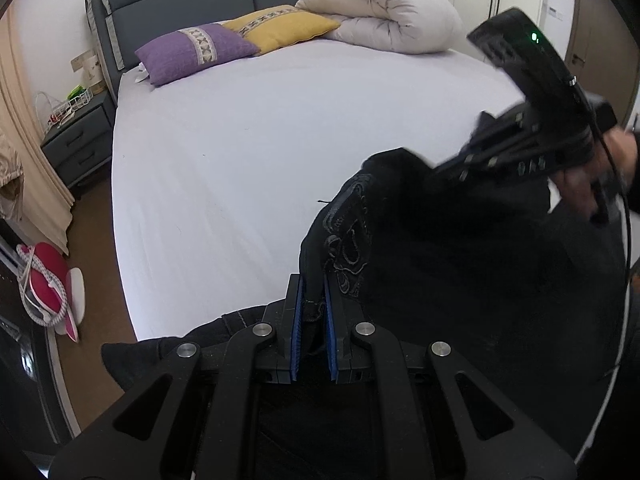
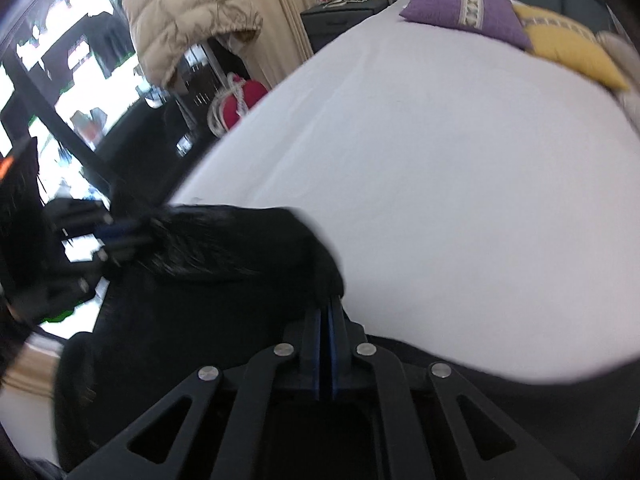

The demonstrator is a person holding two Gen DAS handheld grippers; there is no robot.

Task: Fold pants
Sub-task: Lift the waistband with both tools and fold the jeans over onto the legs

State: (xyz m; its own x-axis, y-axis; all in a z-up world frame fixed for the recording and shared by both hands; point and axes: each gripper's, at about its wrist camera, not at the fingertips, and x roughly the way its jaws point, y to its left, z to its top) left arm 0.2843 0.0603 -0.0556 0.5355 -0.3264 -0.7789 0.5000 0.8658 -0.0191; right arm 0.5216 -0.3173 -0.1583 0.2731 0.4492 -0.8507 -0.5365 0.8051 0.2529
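Black pants point(image 1: 440, 248) with grey embroidery hang in the air over the near edge of the bed, held between both grippers. My left gripper point(image 1: 314, 300) is shut on one end of the fabric, which is pinched between its blue pads. My right gripper point(image 2: 328, 312) is shut on the other end of the pants point(image 2: 224, 264). The right gripper also shows in the left wrist view point(image 1: 452, 168), up and to the right. The left gripper appears blurred at the left of the right wrist view point(image 2: 120, 236). The lower part of the pants is hidden below the frames.
The bed point(image 1: 260, 152) has a white sheet, a purple pillow point(image 1: 196, 52), a yellow pillow point(image 1: 280, 28) and a rolled duvet point(image 1: 384, 8) at the headboard. A nightstand point(image 1: 76, 136) stands left of it. A red and white object point(image 1: 44, 280) lies on the floor. A beige jacket point(image 2: 188, 12) hangs by the curtain.
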